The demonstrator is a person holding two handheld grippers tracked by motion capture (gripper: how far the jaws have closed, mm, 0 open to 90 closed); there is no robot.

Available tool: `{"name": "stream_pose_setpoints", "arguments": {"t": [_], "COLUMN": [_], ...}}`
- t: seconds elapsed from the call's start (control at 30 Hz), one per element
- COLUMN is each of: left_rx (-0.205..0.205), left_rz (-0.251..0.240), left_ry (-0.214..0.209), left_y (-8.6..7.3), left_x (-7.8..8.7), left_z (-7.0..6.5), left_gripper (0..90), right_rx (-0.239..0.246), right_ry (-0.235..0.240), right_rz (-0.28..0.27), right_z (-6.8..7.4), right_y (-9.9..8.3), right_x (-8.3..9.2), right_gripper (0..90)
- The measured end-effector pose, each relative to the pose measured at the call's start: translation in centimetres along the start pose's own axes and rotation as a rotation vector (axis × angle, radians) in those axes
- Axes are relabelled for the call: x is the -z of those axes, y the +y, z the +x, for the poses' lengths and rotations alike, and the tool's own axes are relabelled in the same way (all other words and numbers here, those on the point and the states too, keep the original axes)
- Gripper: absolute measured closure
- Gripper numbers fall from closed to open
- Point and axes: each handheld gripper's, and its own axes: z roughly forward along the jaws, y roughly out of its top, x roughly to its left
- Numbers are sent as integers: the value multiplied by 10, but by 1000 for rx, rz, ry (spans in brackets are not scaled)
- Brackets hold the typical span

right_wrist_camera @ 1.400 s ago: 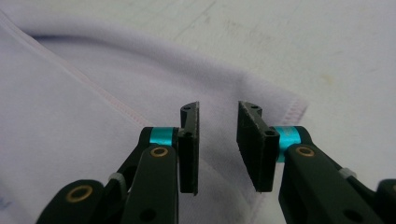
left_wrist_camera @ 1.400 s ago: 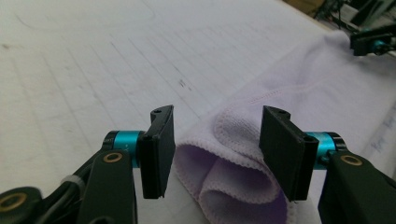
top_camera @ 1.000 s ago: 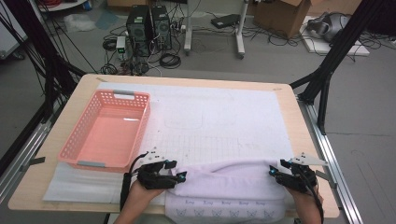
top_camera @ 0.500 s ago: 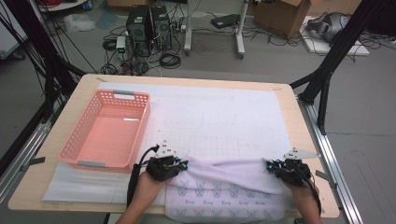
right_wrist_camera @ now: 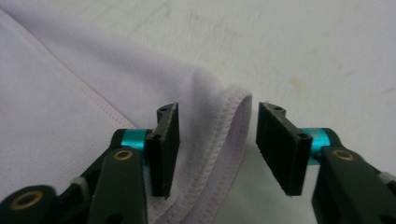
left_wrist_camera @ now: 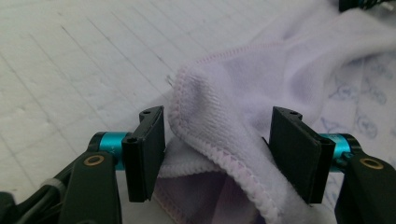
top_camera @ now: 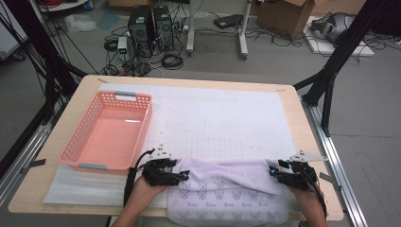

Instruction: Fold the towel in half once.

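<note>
At the desk's (top_camera: 71,101) near edge, 1 lilac towel (top_camera: 222,189) lies w/ its folded-over edge between 2 grippers, left gripper (top_camera: 182,176) & right gripper (top_camera: 272,172) jaws apart, just opened, hem loose between; 1 pink basket (top_camera: 106,135) by left edge, far half free.

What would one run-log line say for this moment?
towel: folded, near table edge | left gripper: just opened, corner between jaws | right gripper: just opened, hem between jaws | basket: empty
</note>
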Motion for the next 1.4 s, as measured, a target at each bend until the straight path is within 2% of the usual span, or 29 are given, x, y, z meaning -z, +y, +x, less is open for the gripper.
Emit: {"name": "stream_pose_setpoints", "arguments": {"t": [0.07, 0.1, 0.13, 0.17, 0.2, 0.23, 0.3, 0.33, 0.37, 0.4, 0.43, 0.5, 0.53, 0.6, 0.73, 0.83, 0.87, 0.9, 0.97, 1.0, 1.07, 1.1, 1.13, 1.17, 1.23, 1.33, 1.4], "left_rx": [-33, -39, -64, -80, -52, -44, -59, -62, -59, -39, -23, -44, -41, -64, -63, -50, -38, -18, 7, 31, 49, 54, 66, 66, 69, 58, 47], "left_rz": [9, 9, 6, 4, 10, 16, 26, 25, 11, -23, -42, -54, -65, -53, -74, -83, -105, -105, -121, -121, -100, -105, -125, -146, -185, -220, -223], "left_ry": [21, 38, 67, 71, -4, -12, -1, 20, 39, 52, 48, 73, 79, 105, 144, 186, 201, 210, 224, 214, 217, 219, 230, 235, 243, 236, 234], "left_y": [-1, -1, -3, -3, -3, -3, 1, 5, 8, 13, 18, 28, 33, 44, 63, 79, 82, 86, 87, 86, 83, 81, 80, 78, 76, 73, 69], "left_x": [-3, -3, -3, -2, -1, -2, -2, -1, -1, 1, 2, 1, -1, -5, -12, -20, -23, -28, -33, -38, -43, -42, -40, -36, -28, -16, -11], "left_z": [-4, -6, -7, -6, -4, -5, -6, -5, -3, 0, 3, 6, 7, 10, 22, 33, 37, 42, 47, 50, 50, 50, 50, 49, 49, 45, 43], "left_gripper": [333, 351, 403, 487, 611, 791, 809, 818, 826, 832, 833, 834, 834, 835, 835, 834, 834, 834, 832, 832, 812, 767, 670, 577, 532, 514, 516], "right_rx": [-2, 7, 19, 27, 31, 41, 74, 84, 85, 71, 45, 30, 28, 17, -35, -47, -50, -54, -59, -72, -93, -116, -135, -144, -140, -144, -141], "right_ry": [4, 4, 10, 29, 55, 89, 63, 52, 40, 38, 45, 29, 19, 7, 4, -14, -19, -26, -43, -51, -81, -79, -87, -93, -102, -79, -30], "right_rz": [2, 13, 14, 16, 17, 19, 33, 35, 17, 0, -35, -65, -72, -81, -110, -118, -118, -115, -111, -105, -96, -96, -94, -96, -121, -161, -149], "right_z": [1, 1, 1, 2, 3, 4, 8, 10, 10, 8, 4, 0, -3, -7, -21, -30, -31, -33, -39, -40, -43, -44, -44, -44, -42, -40, -36], "right_y": [-1, 0, 1, 1, 2, 2, 5, 6, 7, 8, 11, 14, 17, 22, 35, 49, 53, 59, 69, 73, 77, 77, 76, 75, 72, 67, 64], "right_x": [-1, -1, -1, -1, -1, -2, -1, -1, 0, 2, 4, 6, 5, 2, -5, -13, -14, -17, -23, -26, -32, -34, -34, -34, -27, -14, -10], "right_gripper": [464, 479, 532, 614, 735, 800, 826, 831, 835, 837, 838, 839, 839, 839, 838, 837, 837, 837, 835, 833, 778, 703, 627, 607, 563, 562, 561]}}
